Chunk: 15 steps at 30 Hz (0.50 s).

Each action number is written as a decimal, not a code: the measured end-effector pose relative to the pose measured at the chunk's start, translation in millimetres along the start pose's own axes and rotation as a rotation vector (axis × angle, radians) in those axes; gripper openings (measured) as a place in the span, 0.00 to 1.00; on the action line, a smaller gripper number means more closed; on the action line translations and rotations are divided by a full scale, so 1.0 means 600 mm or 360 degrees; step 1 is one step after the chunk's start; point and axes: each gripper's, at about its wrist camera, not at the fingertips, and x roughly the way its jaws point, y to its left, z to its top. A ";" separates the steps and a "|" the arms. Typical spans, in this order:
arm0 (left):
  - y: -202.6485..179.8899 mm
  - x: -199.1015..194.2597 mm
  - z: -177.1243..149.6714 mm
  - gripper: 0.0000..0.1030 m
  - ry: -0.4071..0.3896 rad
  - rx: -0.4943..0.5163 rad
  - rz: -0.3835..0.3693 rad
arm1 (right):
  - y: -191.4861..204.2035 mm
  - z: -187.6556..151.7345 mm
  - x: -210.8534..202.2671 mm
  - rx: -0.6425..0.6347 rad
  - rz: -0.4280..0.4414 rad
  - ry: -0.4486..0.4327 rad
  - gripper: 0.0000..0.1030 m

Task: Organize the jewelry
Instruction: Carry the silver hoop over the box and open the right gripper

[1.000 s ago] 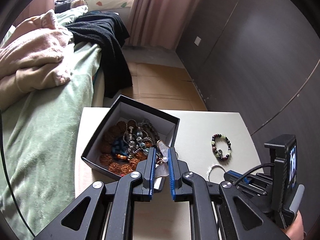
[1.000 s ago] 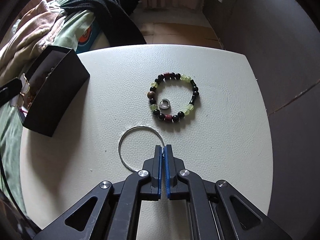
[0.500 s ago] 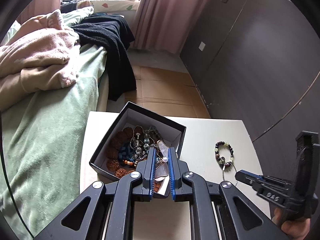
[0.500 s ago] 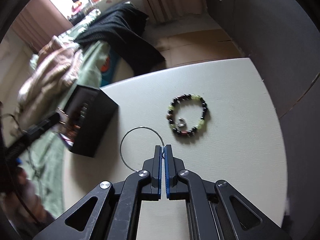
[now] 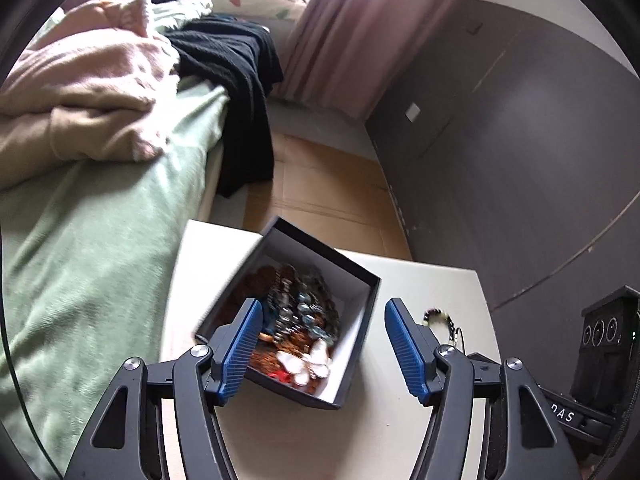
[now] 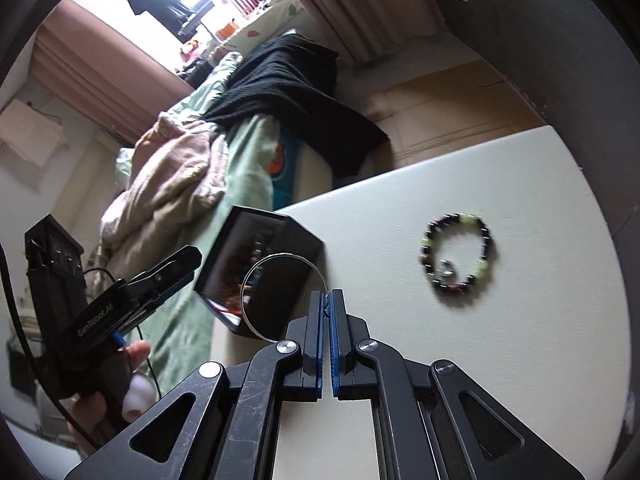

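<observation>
Left gripper (image 5: 322, 344): jaws now stand wide apart and hold nothing. One second ago, and half a second ago, they were narrow, pinched on a white butterfly piece over the box. That butterfly (image 5: 306, 364) now lies inside the box (image 5: 356, 354), on top of the bead pile at the near corner. Judgement: the release is complete and this item counts as stowed. The left gripper hangs just above the near edge of the box, so it should clear out before the next item arrives.

Box: black, open-topped, near the left edge of the table (image 6: 460, 352), next to the bed (image 5: 92, 248). It is already well filled with beads.

Right gripper (image 6: 328, 300): jaws are narrow, clamped on the rim of a thin wire hoop (image 6: 256, 276). A second ago the hoop lay flat on the table under the same grip; it is now lifted clear and seen against the side of the box, the view having swung towards the box. Judgement: the hoop is in transit and goes in next. Being light and springy, held at one point only, it could twist or catch on the box wall.

Bracelet (image 6: 458, 256): beaded, dark and green, lies flat on the table well to the right of the box, position unchanged, a small metal charm inside its loop. Judgement: still to be collected.
</observation>
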 end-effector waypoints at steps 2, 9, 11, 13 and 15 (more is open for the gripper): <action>0.012 -0.007 0.004 0.63 -0.0014 -0.0027 0.0012 | 0.009 0.000 0.006 0.0004 0.0027 -0.0005 0.04; 0.045 -0.019 0.014 0.63 -0.0029 -0.0102 0.0024 | 0.035 0.008 0.041 0.0064 0.0128 -0.0022 0.04; 0.048 -0.021 0.016 0.63 -0.0032 -0.0099 0.0028 | 0.038 0.014 0.051 0.0097 0.0160 -0.0037 0.04; 0.054 -0.020 0.017 0.63 -0.0023 -0.0114 0.0022 | 0.045 0.018 0.059 0.0112 0.0179 -0.0060 0.04; 0.059 -0.019 0.017 0.63 -0.0015 -0.0136 0.0011 | 0.053 0.023 0.066 0.0129 0.0217 -0.0084 0.04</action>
